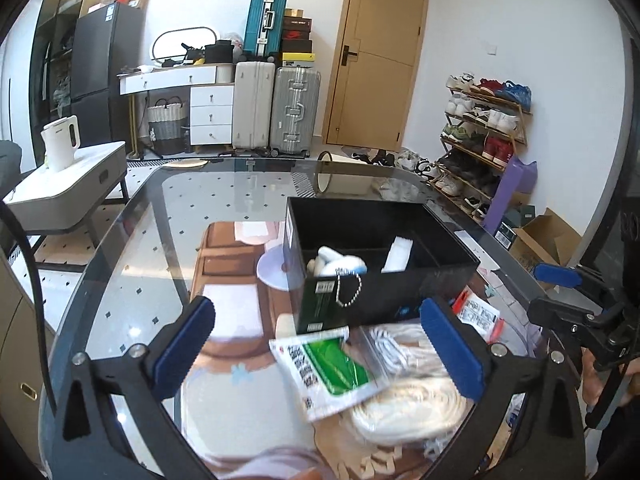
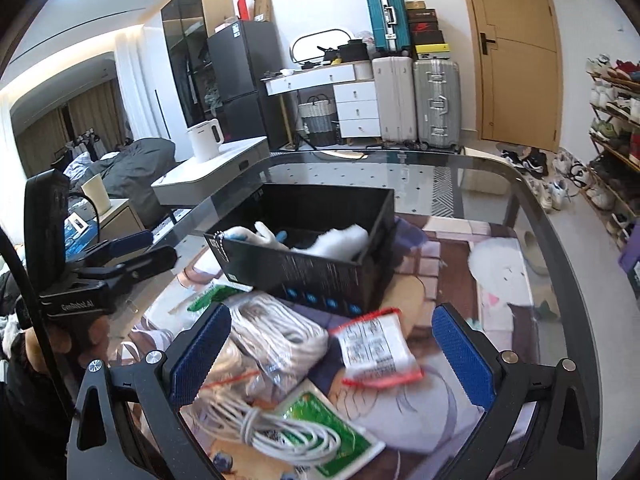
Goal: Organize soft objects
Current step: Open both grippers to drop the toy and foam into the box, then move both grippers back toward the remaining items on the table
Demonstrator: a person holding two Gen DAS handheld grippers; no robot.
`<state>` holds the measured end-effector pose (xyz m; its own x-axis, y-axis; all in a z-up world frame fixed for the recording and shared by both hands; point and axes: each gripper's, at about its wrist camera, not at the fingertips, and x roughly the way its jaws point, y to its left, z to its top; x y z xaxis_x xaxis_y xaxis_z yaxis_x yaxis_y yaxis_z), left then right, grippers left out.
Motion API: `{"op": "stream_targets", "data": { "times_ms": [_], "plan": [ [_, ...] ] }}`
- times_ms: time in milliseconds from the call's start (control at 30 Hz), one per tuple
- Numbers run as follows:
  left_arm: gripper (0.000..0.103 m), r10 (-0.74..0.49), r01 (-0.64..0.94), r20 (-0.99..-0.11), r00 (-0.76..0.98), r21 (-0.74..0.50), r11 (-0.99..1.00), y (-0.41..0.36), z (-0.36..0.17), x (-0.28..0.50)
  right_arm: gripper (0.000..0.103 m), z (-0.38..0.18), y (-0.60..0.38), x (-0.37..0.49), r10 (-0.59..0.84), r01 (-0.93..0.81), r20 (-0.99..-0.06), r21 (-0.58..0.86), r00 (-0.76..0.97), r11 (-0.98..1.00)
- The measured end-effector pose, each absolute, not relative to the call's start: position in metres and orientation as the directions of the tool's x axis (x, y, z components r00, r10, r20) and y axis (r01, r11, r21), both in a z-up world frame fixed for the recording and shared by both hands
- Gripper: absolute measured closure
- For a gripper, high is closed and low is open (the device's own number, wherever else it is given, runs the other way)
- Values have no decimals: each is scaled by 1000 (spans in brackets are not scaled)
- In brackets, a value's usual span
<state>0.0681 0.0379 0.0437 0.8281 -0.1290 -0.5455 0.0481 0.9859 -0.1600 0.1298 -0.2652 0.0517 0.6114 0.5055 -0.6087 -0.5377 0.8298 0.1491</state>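
Near table edge [image 1: 120, 216], both tools [image 1: 316, 344] [image 2: 332, 352] open w/ box [image 1: 384, 280] ahead.

Glossy glass table [image 1: 120, 248]; matt, probably cardboard box [image 1: 384, 292]; crinkly plastic packets [image 1: 332, 368].

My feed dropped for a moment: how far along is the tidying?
Partly done. The black box already holds a white-and-blue plush and a white pad. Nothing is in hand: left tongs and right tongs are both open. Still out on the glass table: the red-edged packet, green packet and bagged white cords.
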Motion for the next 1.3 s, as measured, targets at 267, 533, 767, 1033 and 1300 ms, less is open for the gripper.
{"op": "stream_targets", "data": {
  "times_ms": [267,533,767,1033,1300],
  "plan": [
    [0,-108,40,-539,835,-138,990,35,42,46,1,45,-283,114,477,-499,-616,152,627,853],
    [0,-102,44,-545,832,-117,992,28,37,36,1,33,-288,102,456,-496,-643,133,616,858],
    [0,-109,54,-558,823,-113,992,23,30,31,1,20,-293,98,437,-486,-668,128,602,865],
    [0,-114,53,-582,805,-120,991,21,19,32,1,11,-297,98,420,-469,-685,129,595,874],
    [0,-107,43,-595,796,-121,992,24,13,37,1,10,-296,104,404,-460,-689,116,601,881]
  ]
}}
